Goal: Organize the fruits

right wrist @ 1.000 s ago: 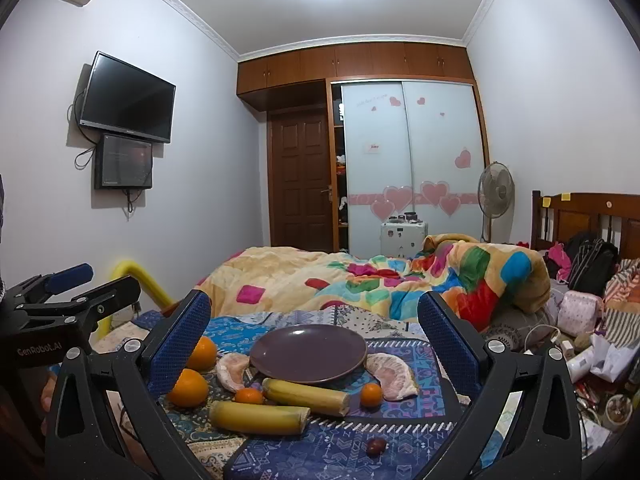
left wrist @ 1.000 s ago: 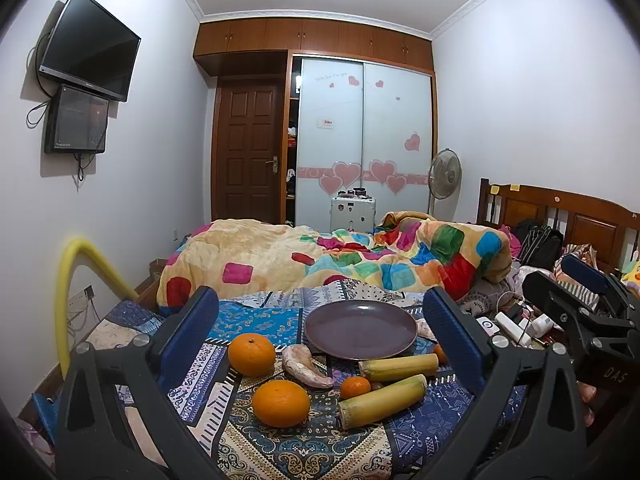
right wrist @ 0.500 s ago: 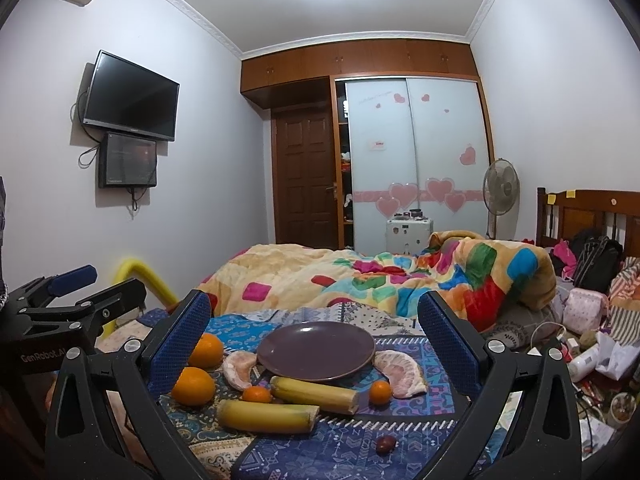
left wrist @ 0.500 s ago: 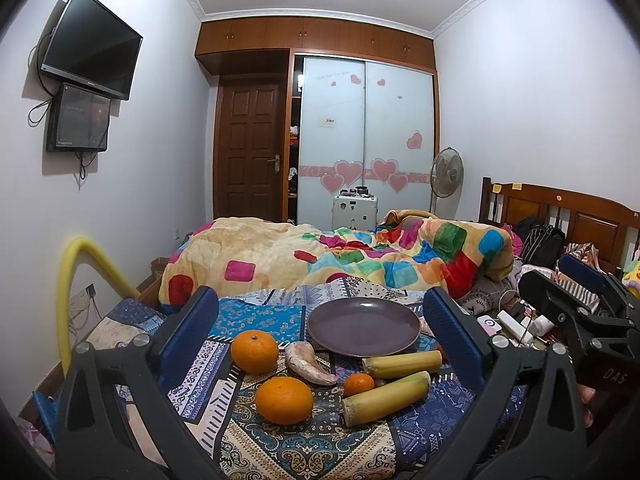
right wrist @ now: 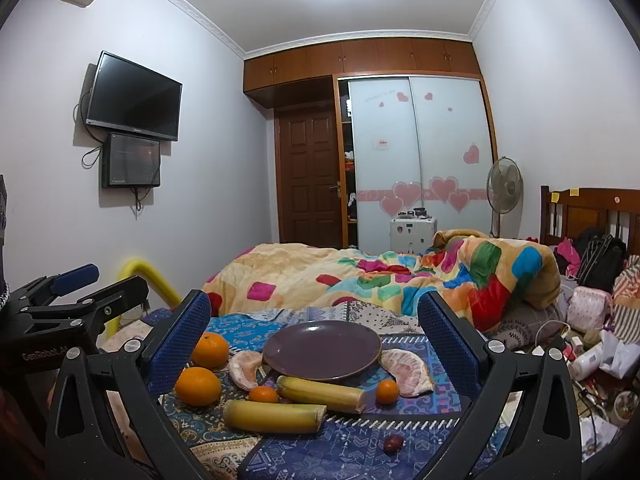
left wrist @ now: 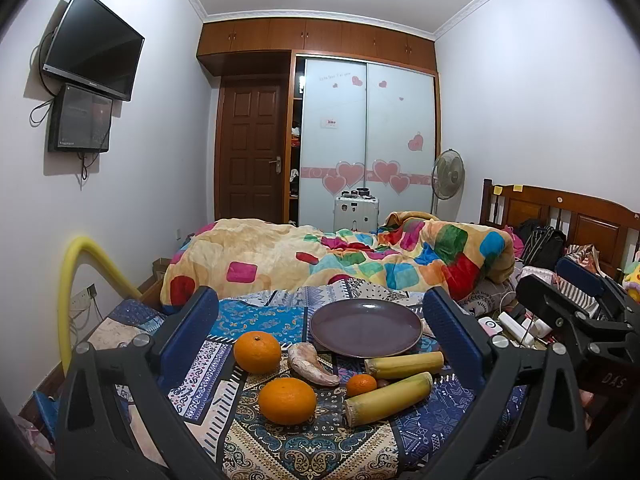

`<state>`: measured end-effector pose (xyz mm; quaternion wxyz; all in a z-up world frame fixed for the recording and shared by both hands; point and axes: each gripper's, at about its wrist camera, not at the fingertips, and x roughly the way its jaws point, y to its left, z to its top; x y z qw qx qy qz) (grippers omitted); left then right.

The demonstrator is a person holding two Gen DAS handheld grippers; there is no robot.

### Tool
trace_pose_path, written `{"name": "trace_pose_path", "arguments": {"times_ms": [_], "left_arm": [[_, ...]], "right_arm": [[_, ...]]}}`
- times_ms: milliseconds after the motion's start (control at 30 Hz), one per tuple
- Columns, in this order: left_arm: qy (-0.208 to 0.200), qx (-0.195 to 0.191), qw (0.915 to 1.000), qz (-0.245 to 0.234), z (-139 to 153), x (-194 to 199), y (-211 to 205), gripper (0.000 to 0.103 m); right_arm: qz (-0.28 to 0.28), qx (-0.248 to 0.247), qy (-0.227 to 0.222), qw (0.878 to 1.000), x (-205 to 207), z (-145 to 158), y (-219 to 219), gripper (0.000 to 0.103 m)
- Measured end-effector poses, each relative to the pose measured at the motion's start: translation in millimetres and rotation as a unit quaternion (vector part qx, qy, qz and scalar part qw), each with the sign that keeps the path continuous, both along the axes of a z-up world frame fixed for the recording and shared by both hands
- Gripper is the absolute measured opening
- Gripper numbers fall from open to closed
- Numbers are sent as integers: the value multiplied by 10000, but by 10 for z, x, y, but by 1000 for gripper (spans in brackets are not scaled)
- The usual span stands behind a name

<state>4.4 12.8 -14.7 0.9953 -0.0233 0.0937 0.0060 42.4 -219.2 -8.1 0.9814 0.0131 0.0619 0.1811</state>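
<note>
A bedroom; a patterned cloth (right wrist: 360,440) is covering the bed's near end. Left to right on it are lying two oranges (right wrist: 198,386), a pomelo segment (right wrist: 245,369), two cane pieces (right wrist: 274,416), two mandarins (right wrist: 263,394), and a second segment (right wrist: 406,366). The plate (right wrist: 322,350), sitting mid-cloth, is holding nothing. Oranges are likely firm and prone to rolling: grip at the widest part. Segments look soft. Left gripper (left wrist: 320,344) and right gripper (right wrist: 314,344) are both hovering spread wide, grasping nothing.
</note>
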Motion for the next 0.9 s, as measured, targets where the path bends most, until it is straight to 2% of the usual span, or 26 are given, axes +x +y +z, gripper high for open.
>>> {"name": "trace_pose_path", "arguments": {"times_ms": [900], "left_arm": [[11,-18,10000,-6,6,-8,-8,103]], "right_arm": [[-5,17,2,10000,0,-5,-6,103]]}}
